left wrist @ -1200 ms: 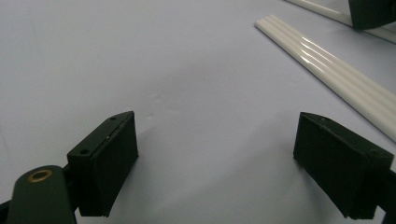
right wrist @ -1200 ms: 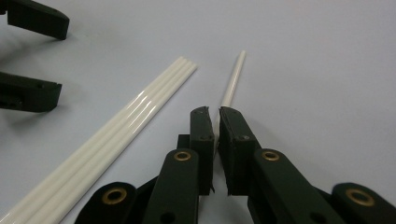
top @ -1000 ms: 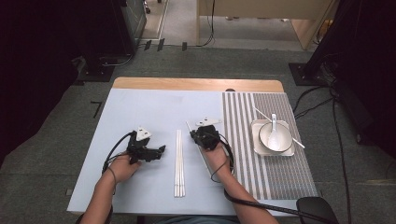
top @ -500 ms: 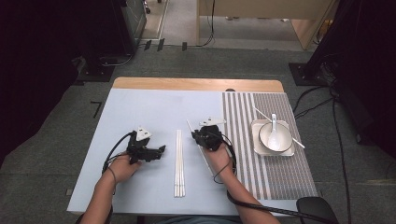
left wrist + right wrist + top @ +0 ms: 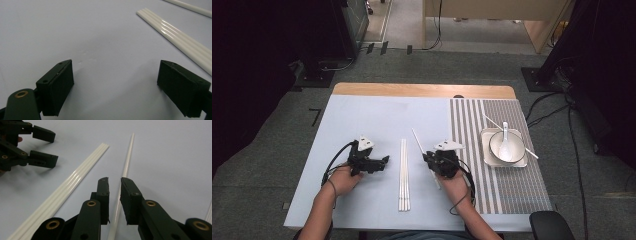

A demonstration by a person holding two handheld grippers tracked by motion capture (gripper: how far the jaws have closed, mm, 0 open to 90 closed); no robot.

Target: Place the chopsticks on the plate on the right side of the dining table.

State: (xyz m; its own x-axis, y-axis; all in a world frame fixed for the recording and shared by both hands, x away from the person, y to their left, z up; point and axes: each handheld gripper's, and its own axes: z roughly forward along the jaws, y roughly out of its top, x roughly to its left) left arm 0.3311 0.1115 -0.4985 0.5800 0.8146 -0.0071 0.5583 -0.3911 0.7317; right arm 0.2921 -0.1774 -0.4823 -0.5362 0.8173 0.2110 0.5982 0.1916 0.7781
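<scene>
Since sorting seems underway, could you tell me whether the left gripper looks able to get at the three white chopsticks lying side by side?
Probably yes: the left gripper stands open beside the three chopsticks, with bare tabletop between them.

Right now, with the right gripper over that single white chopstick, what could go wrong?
The right gripper has just been opening, and its pads stand off the single chopstick between them, so it may roll or lie crooked. It lies near the three chopsticks, so a sideways nudge could knock that row. The left gripper stands open beside them.
</scene>
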